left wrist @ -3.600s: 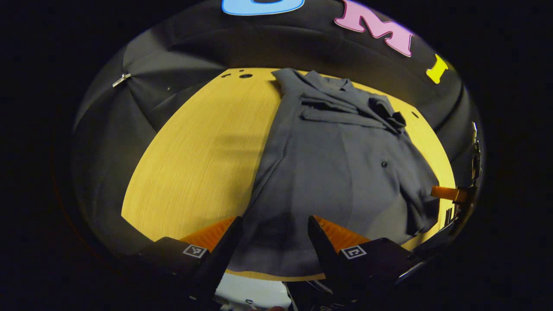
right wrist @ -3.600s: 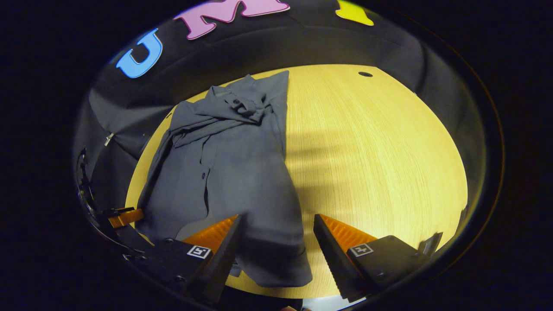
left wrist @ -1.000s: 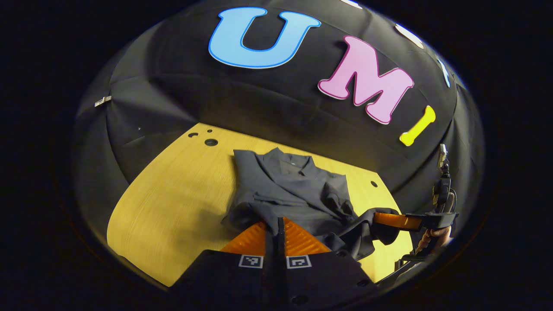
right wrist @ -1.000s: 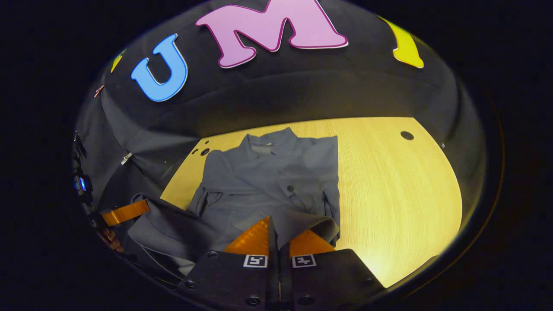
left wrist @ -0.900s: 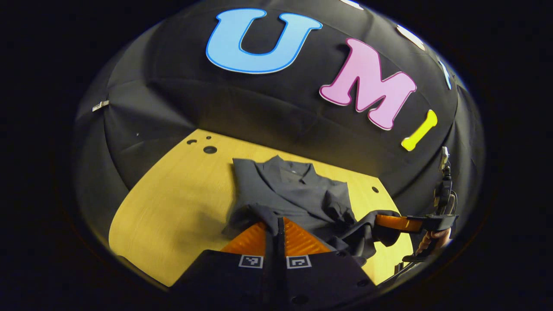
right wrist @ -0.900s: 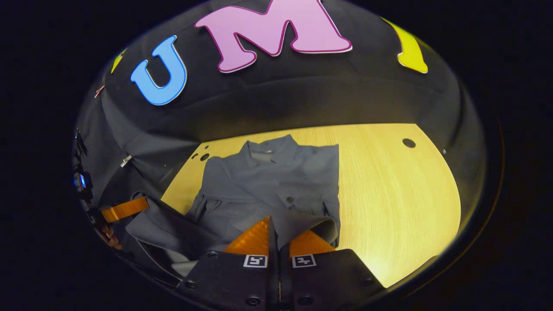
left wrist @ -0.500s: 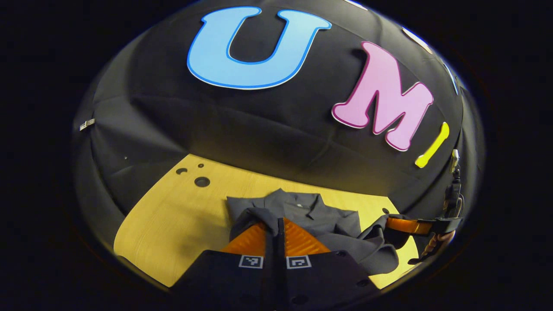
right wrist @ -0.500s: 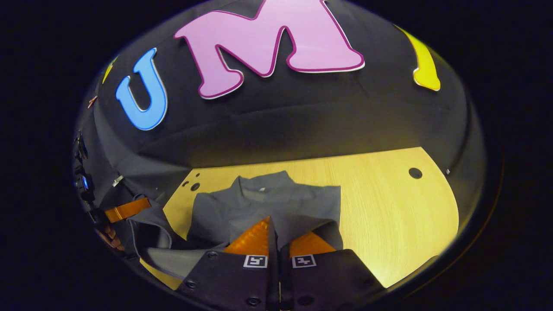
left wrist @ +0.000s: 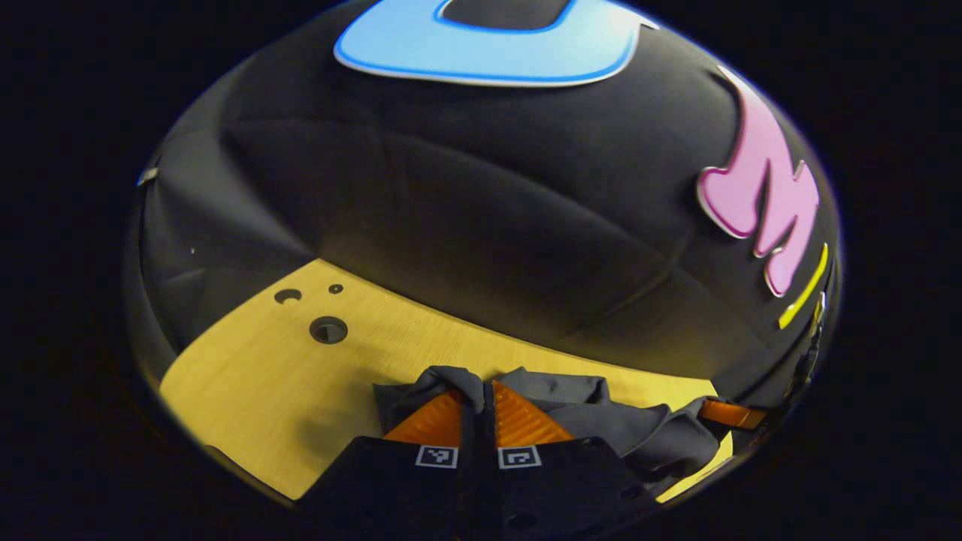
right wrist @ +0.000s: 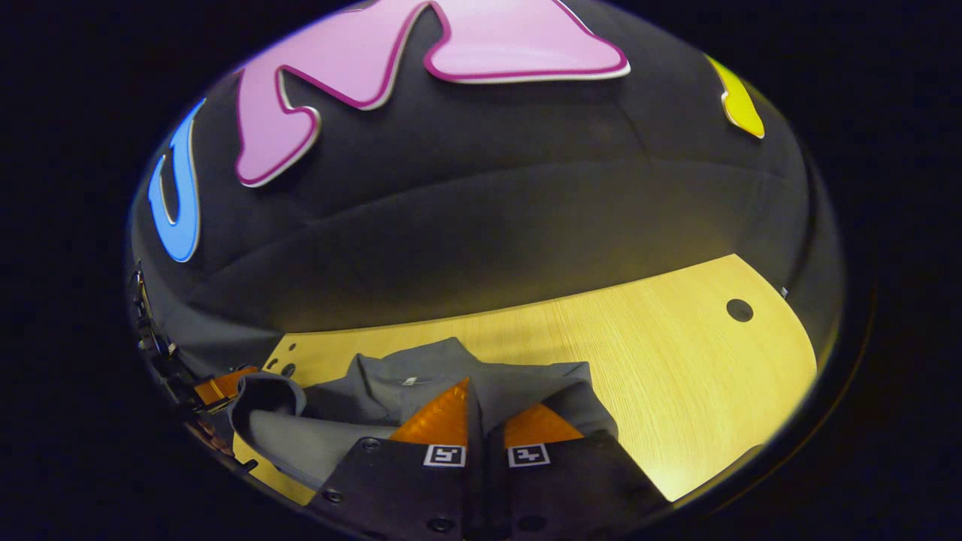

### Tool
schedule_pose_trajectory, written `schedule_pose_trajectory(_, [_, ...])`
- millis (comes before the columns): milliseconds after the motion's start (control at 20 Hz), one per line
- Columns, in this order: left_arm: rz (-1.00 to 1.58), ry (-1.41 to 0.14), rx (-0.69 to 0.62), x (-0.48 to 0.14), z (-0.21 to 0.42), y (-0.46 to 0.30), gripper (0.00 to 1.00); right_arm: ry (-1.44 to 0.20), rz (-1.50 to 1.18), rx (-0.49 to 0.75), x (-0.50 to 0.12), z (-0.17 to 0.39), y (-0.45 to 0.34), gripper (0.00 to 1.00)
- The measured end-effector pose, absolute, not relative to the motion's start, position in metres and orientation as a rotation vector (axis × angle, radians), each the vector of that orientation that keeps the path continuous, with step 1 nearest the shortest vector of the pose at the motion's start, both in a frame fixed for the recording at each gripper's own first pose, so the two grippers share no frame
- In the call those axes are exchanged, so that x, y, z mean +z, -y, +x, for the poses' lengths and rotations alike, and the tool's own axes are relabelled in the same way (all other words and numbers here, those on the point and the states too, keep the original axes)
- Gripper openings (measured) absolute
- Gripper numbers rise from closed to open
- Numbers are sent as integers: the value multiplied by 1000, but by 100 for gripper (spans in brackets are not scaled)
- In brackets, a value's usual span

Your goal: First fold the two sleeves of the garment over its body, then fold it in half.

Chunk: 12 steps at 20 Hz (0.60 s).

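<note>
We have the left gripper (left wrist: 485, 391) pinched tight on the hem of the grey shirt (left wrist: 601, 421) at the bottom centre of the left gripper view, and the right gripper (right wrist: 481, 409) likewise clamped on the hem at the bottom centre of the right gripper view. The shirt lies on the yellow wooden table (right wrist: 676, 361), its collar (right wrist: 421, 372) just beyond our fingertips at lower centre — the fold in half looks nearly laid.

The risk, we judge, is uneven release: if one corner drops ahead of the other, the top layer skews, or the slack cloth sagging between the grippers bunches into a ridge.

The folded sleeves lie beneath the top layer, so we cannot tell whether they are flat. At the lower left edge of the right gripper view, the other gripper's holder is too dark to read.
</note>
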State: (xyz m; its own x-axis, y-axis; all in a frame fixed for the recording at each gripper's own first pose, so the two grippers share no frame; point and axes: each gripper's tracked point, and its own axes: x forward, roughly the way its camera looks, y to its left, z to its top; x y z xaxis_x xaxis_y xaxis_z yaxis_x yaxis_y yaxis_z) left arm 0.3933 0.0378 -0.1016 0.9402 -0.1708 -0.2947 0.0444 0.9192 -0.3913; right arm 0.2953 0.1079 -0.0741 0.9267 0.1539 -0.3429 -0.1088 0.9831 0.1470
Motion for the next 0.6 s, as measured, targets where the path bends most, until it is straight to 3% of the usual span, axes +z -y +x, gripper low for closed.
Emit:
schedule_pose_trajectory(50, [-399, -339, -98, -110, 403, -40, 10, -355, 123, 126, -78, 303, -107, 6])
schedule_pose_trajectory(100, [-397, -340, -92, -115, 409, -44, 9, -351, 119, 117, -81, 308, -104, 6])
schedule_pose_trajectory(250, [-341, -366, -86, -124, 410, -48, 22, -349, 107, 108, -85, 309, -102, 18])
schedule_pose_trajectory(300, [-324, -368, -105, -120, 405, -46, 26, -349, 103, 115, -85, 306, -105, 18])
schedule_pose_trajectory(350, [-311, -352, -124, -109, 398, -42, 44, -344, 95, 121, -82, 300, -106, 26])
schedule_pose_trajectory(400, [-296, -324, -127, -96, 392, -42, 63, -335, 84, 132, -77, 295, -110, 27])
schedule_pose_trajectory(500, [-249, -264, -85, -69, 381, -56, 100, -317, 57, 146, -69, 277, -117, 70])
schedule_pose_trajectory(550, [-233, -248, -73, -58, 370, -60, 92, -311, 44, 150, -65, 269, -119, 92])
schedule_pose_trajectory(600, [-227, -233, -67, -45, 358, -63, 96, -305, 33, 151, -60, 259, -122, 94])
